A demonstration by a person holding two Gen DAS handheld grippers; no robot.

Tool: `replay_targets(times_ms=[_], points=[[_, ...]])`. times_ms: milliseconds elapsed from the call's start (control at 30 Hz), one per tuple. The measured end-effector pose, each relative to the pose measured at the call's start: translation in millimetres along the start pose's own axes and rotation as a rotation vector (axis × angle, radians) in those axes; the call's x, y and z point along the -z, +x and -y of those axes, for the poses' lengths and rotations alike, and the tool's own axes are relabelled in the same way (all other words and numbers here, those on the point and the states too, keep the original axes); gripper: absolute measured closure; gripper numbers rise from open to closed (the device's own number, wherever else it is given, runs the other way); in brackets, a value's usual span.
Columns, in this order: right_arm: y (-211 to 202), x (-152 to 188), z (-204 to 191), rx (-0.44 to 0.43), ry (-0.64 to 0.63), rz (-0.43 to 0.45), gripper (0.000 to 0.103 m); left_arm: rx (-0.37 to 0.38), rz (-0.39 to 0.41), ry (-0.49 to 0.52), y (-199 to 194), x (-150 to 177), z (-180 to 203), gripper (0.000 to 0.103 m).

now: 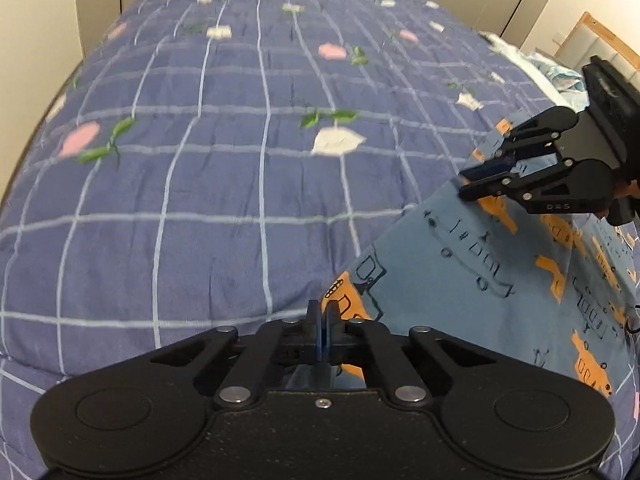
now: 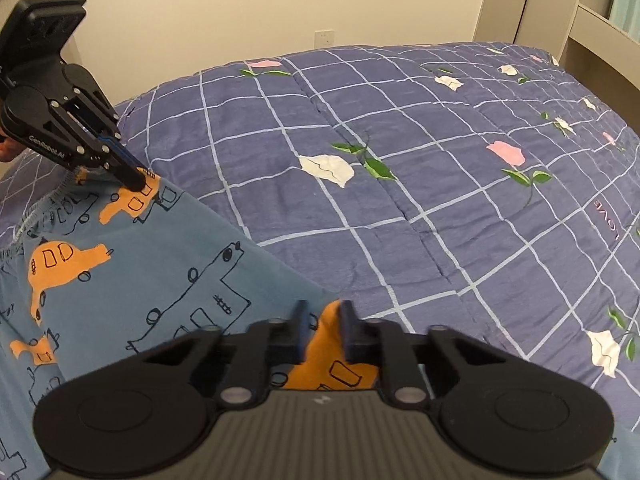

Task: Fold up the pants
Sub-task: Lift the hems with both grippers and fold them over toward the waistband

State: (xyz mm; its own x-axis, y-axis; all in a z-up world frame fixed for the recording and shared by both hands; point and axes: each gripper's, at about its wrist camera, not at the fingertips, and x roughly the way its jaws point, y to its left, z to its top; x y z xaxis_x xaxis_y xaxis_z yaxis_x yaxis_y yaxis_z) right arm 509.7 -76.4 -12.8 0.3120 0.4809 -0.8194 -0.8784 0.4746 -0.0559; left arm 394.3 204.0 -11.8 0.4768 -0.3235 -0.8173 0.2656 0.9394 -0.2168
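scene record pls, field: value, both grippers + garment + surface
garment: blue pants with orange car print, edge lifted off the bed
surface: purple checked quilt with flower print
left gripper: shut on the pants near the elastic waistband
right gripper: jaws slightly apart, orange patch of fabric between them
fold state: not yet folded over
background: cream wall, wall socket

The right gripper (image 2: 323, 330) stands with its jaws parted around the edge of the blue pants (image 2: 168, 256). Far left of them, the left gripper (image 2: 134, 178) pinches the waistband corner on the quilt (image 2: 440, 184).
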Motion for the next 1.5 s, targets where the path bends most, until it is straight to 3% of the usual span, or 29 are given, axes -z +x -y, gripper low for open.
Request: replay_targets(times_ms=[100, 300, 467, 600, 700, 833, 1033, 1100, 1133, 1233, 1267, 1367, 1500], points=[[-4.5, -4.5, -4.5, 0.038, -0.016, 0.019, 0.099, -0.062, 0.049, -0.009, -12.7, -4.2, 3.5, 0.103], [-9.8, -35.6, -0.5, 0.164, -0.003, 0.115, 0.102, -0.145, 0.183, -0.043, -36.4, -21.4, -2.9, 0.103], [11.8, -53.2, 12.7, 0.142, 0.029, 0.091, 0.102, -0.169, 0.145, -0.085, -21.3, -24.5, -14.7, 0.103], [27.7, -49.6, 19.5, 0.142, 0.051, 0.074, 0.103, -0.162, 0.117, -0.131, -2.3, -17.1, -26.1, 0.103], [29.4, -43.2, 25.5, 0.092, 0.08, 0.076, 0.102, -0.145, 0.118, -0.155, 4.1, -10.6, -33.4, 0.102], [21.3, -36.7, 34.8, 0.04, 0.092, 0.088, 0.069, -0.129, 0.126, -0.161, 4.7, -7.3, -37.0, 0.102], [28.2, -32.8, 48.7, -0.021, 0.115, 0.051, 0.041, -0.141, 0.142, -0.139, 1.4, -6.5, -30.9, 0.102], [34.5, -29.9, 49.7, -0.034, 0.11, 0.036, 0.041, -0.149, 0.148, -0.129, -0.1, -6.1, -28.3, 0.102], [37.2, -28.3, 49.8, -0.04, 0.113, 0.033, 0.044, -0.153, 0.154, -0.123, -1.3, -5.8, -26.6, 0.103], [39.5, -25.0, 48.3, -0.071, 0.124, 0.041, 0.078, -0.165, 0.173, -0.106, -6.7, -5.0, -20.2, 0.103], [39.4, -25.1, 45.9, -0.069, 0.117, 0.041, 0.084, -0.169, 0.181, -0.099, -8.8, -5.2, -17.7, 0.103], [33.9, -25.5, 34.8, -0.036, 0.076, 0.047, 0.098, -0.177, 0.204, -0.082, -18.0, -6.1, -11.0, 0.103], [8.8, -21.7, 20.9, 0.031, 0.08, 0.121, 0.101, -0.189, 0.245, -0.054, -37.2, -6.5, 3.2, 0.103]])
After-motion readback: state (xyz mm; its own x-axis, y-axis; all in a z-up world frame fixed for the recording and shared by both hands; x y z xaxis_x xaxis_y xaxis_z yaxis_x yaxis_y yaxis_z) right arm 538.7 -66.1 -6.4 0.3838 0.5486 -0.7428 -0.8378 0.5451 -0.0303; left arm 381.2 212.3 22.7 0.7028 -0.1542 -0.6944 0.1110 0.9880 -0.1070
